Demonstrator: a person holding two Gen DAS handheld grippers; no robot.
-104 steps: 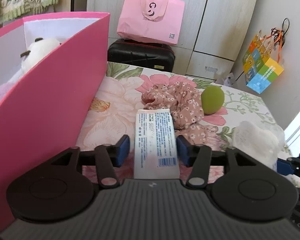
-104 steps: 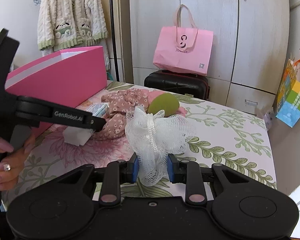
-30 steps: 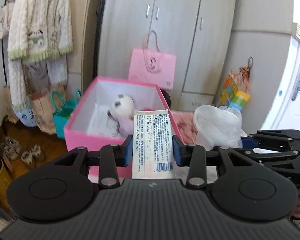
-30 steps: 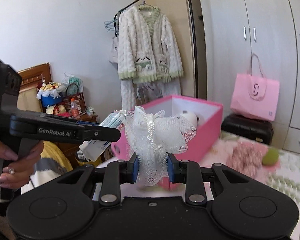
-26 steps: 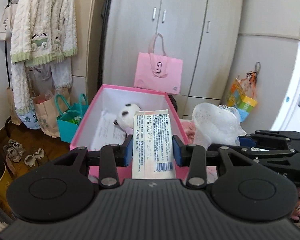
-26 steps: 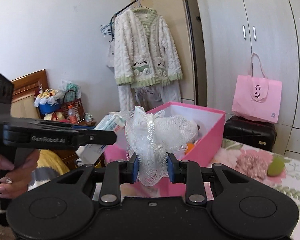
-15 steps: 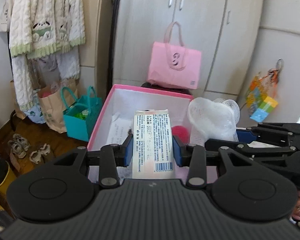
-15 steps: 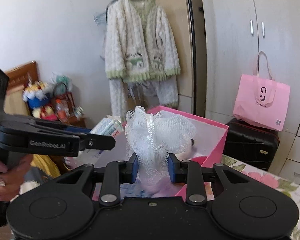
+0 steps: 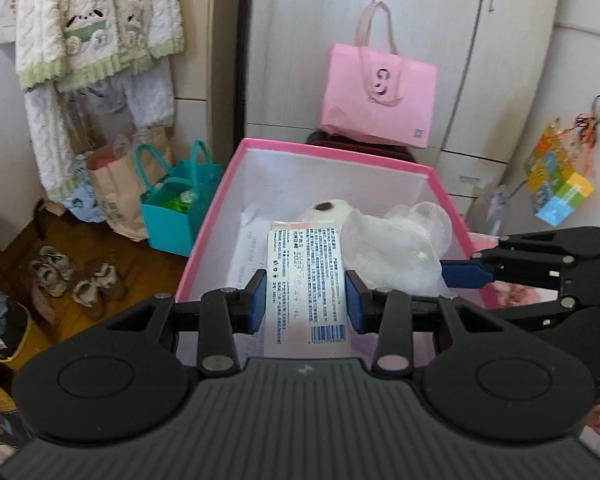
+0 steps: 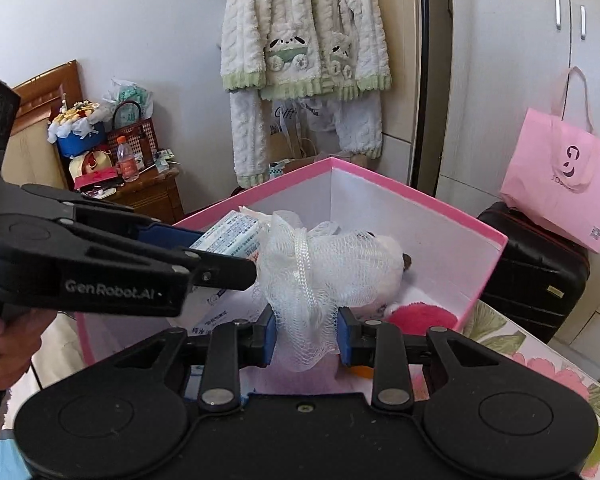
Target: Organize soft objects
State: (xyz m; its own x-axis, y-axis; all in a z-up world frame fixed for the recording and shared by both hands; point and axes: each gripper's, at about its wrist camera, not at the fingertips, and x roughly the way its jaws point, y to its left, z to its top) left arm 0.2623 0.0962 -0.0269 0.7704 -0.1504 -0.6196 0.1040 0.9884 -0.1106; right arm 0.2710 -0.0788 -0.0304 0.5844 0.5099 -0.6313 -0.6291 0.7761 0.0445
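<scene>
My left gripper [image 9: 306,306] is clamped on the white tissue pack [image 9: 305,280], pads flat against both its sides, held out over the near end of the open pink box [image 9: 332,151]. My right gripper [image 10: 305,334] has the white mesh bath pouf [image 10: 312,270] between its blue pads; its jaws have just been opening, yet the mesh fills the gap and touches both pads. Both loads hang side by side above the box, where a white plush toy [image 10: 384,256] and a red fuzzy item [image 10: 420,316] lie inside.
</scene>
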